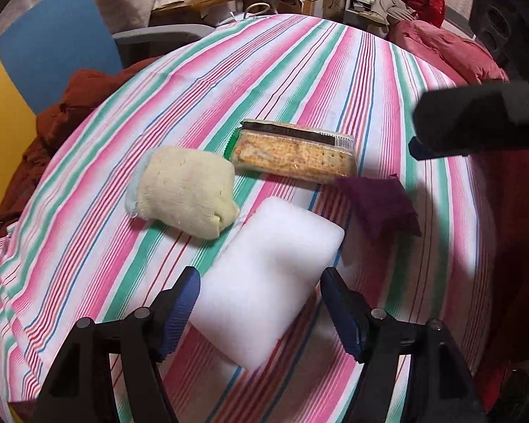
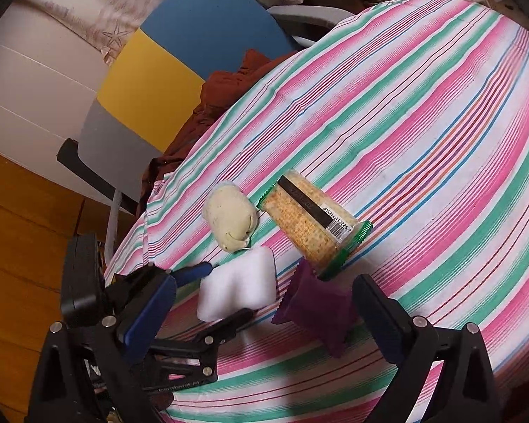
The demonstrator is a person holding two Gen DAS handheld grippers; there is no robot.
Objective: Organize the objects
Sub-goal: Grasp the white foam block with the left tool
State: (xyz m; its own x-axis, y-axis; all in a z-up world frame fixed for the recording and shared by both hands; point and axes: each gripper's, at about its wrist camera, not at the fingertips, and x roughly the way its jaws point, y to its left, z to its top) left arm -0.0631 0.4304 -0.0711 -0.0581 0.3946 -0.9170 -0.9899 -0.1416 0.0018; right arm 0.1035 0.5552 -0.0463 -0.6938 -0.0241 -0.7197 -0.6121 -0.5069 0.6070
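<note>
- The desk [image 1: 299, 70], under a pink, green and white striped cloth, carries four small things bunched together near its front edge.
- The cracker packet [image 1: 294, 153] lies farthest from both grippers, its long axis running across the left wrist view.
- The white sponge block [image 1: 268, 282] sits straight ahead of the left gripper [image 1: 259, 313]. Its near end lies between the two blue-padded fingers, which stand wide open, one on each side; whether the pads touch it I cannot tell. Its long axis runs roughly forward, away from the fingers, slightly tilted to the right.
- The cream cloth roll [image 1: 185, 195] lies just left of the block and a little beyond it, near but apart.
- The purple sachet [image 2: 315, 312] lies in front of the right gripper [image 2: 264, 317], whose fingers are spread wide with nothing held; it sits nearer the right finger.
- My judgement: the left hand is nearer the block, the right nearer the sachet, so each needs only to close.
</note>
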